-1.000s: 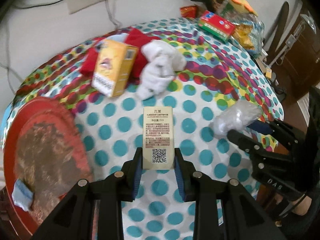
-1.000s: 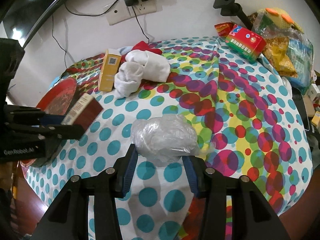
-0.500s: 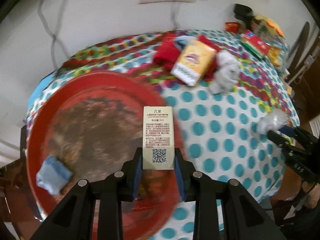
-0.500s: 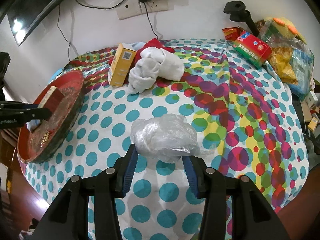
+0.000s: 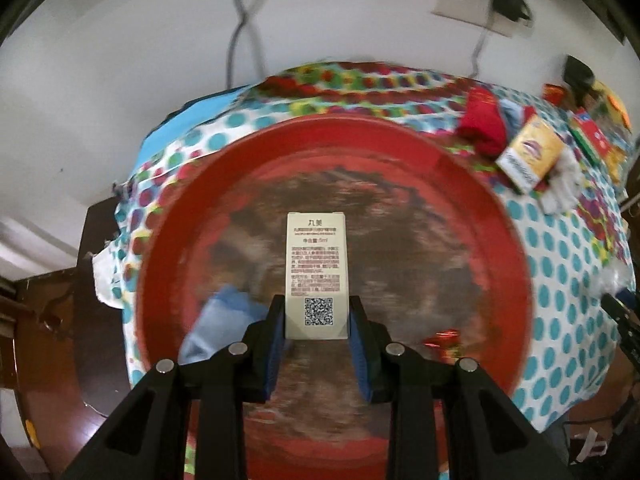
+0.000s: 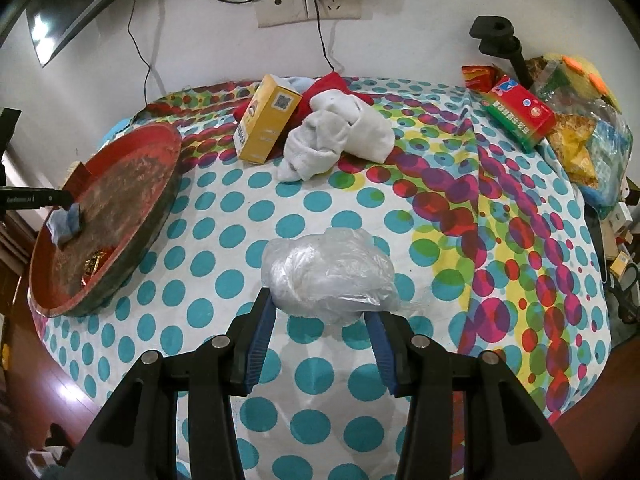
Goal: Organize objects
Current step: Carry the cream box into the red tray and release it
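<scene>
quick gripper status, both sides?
Left gripper: shut on the small white box.
Right gripper: shut on the crumpled plastic bag.

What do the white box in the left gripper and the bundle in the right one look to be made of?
White box: likely matte printed cardboard, given its flat faces, crisp edges and QR code. Clear bundle: thin glossy plastic film, probably a bag; it is translucent and crinkled.

Red tray [image 5: 496, 216] blurred; small box [image 5: 316, 264] text unreadable; blue cloth [image 5: 216, 320] half hidden

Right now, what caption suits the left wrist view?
Left hand-held gripper holding a small white printed box over a round red tray.
</scene>
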`<control>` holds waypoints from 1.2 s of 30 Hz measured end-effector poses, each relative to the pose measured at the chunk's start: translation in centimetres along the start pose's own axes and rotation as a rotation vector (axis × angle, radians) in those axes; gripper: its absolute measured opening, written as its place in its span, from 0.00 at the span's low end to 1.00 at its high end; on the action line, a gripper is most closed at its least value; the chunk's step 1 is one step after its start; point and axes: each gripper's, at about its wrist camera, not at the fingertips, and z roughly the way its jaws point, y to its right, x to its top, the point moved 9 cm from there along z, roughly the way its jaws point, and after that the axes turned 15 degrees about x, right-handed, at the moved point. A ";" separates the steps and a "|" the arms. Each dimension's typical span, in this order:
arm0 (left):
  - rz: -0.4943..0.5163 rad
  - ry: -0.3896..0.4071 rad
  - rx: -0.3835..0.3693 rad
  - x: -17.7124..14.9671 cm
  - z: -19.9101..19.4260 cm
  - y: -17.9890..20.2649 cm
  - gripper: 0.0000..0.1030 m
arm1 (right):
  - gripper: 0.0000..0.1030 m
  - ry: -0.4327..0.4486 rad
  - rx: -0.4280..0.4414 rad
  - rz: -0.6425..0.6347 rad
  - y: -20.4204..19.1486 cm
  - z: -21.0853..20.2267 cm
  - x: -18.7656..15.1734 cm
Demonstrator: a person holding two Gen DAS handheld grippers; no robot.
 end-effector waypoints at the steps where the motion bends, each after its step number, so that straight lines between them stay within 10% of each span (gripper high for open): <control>1: -0.009 -0.009 0.010 0.0 0.5 -0.9 0.29 | 0.42 -0.004 -0.001 -0.001 -0.1 0.1 0.0; 36: -0.063 -0.081 0.064 -1.3 3.2 -7.1 0.46 | 0.41 -0.061 -0.019 -0.099 -5.1 2.6 0.0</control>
